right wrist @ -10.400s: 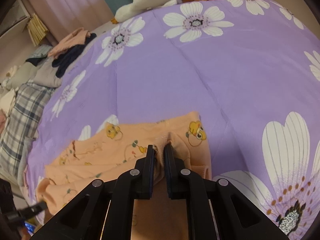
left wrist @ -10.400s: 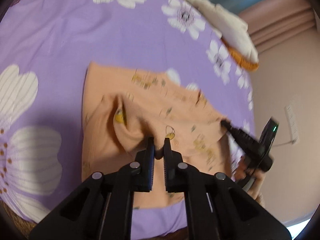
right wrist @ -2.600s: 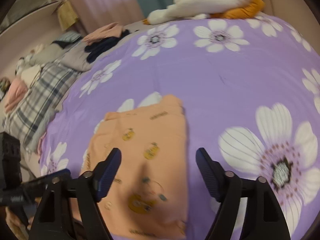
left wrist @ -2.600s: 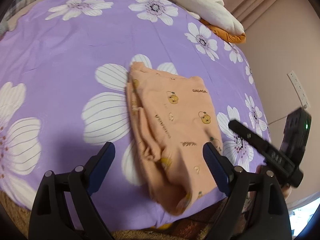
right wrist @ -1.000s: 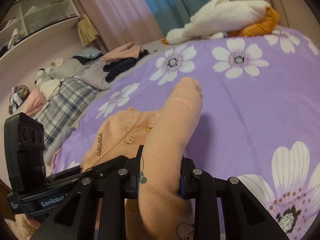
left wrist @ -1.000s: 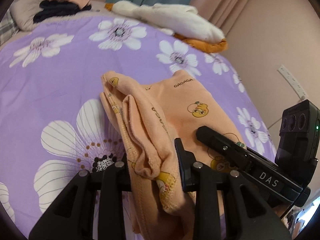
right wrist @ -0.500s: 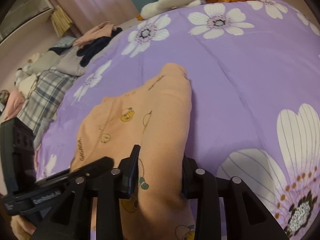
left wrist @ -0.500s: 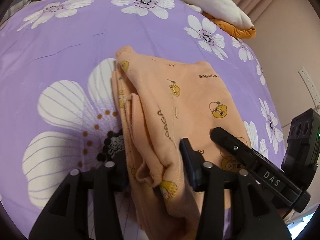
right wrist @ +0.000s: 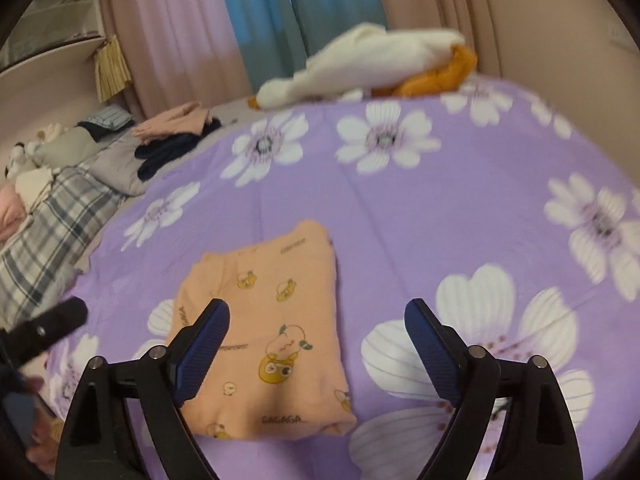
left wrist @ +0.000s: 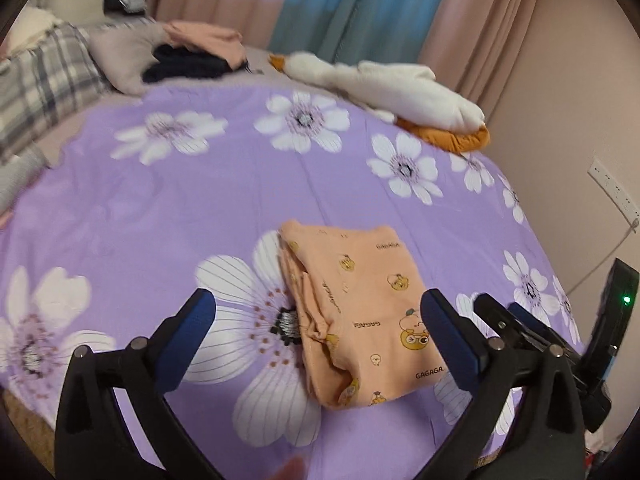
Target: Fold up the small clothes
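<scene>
The peach garment [left wrist: 356, 312] lies folded into a compact rectangle on the purple floral bedspread [left wrist: 200, 208], near the bed's front edge. Its long axis runs from the near edge of the bed away toward the curtains [left wrist: 352, 4], leaning slightly leftward in the left wrist view as it recedes. The layered, bunched edges of the fold show along its left side there, while the smooth top face carries small cartoon prints and "GAGAGA" lettering. In the right wrist view the same garment [right wrist: 272, 332] sits left of centre, its far end narrower.

The left gripper [left wrist: 320, 340] hangs above the garment with its blue-padded fingers spread wide, holding nothing. The right gripper [right wrist: 316, 348] is likewise spread wide and empty, its left finger over the garment's near part and its right finger over a white flower.

A white and orange plush toy [left wrist: 396, 92] lies at the far side of the bed, and a pile of clothes [right wrist: 176, 136] sits beyond the bedspread's far left corner.
</scene>
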The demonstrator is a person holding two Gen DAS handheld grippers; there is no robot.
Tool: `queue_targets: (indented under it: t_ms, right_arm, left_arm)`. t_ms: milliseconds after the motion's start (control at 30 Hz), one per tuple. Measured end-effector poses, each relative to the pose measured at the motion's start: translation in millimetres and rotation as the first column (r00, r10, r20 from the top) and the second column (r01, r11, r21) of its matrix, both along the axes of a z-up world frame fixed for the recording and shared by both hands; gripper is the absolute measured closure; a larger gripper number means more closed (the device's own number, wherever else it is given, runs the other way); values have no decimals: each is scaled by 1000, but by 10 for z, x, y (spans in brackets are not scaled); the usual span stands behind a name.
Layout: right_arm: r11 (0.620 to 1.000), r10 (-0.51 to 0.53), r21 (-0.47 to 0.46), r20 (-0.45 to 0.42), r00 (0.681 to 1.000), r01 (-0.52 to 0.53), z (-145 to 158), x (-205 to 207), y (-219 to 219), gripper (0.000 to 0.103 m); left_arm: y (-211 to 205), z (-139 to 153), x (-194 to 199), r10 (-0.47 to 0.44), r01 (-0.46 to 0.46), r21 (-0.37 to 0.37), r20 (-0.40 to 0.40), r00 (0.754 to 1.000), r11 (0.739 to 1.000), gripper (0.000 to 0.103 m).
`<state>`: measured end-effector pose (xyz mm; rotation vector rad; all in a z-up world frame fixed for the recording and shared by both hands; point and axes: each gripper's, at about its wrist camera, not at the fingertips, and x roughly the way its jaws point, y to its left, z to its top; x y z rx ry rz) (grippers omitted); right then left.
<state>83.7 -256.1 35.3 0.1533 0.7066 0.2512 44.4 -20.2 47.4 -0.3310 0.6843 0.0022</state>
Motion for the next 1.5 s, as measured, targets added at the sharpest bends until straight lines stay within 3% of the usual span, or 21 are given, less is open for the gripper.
queue_targets:
  t_ms: [167,333,467,1500]
  right_arm:
    - [996,-3,-83,80,997,9,178,-209,96,7]
    - [997,12,-73,72,997,-7,198,-272,124,7]
    - [998,11,-63,68,998,-6,220,-302,132,7]
    - [995,36,-97,42,998,-32,159,-376,306,7]
  left_arm:
    - [8,33,-195,40,-40,26,-11,999,999,1]
    - [-105,-114,-242,7,0,84,-89,996,996,1]
    - [-137,-175,-297,7,5,110,-105,994,994,1]
    - [-265,-184,-345,-91,100,73,-123,988,992,1]
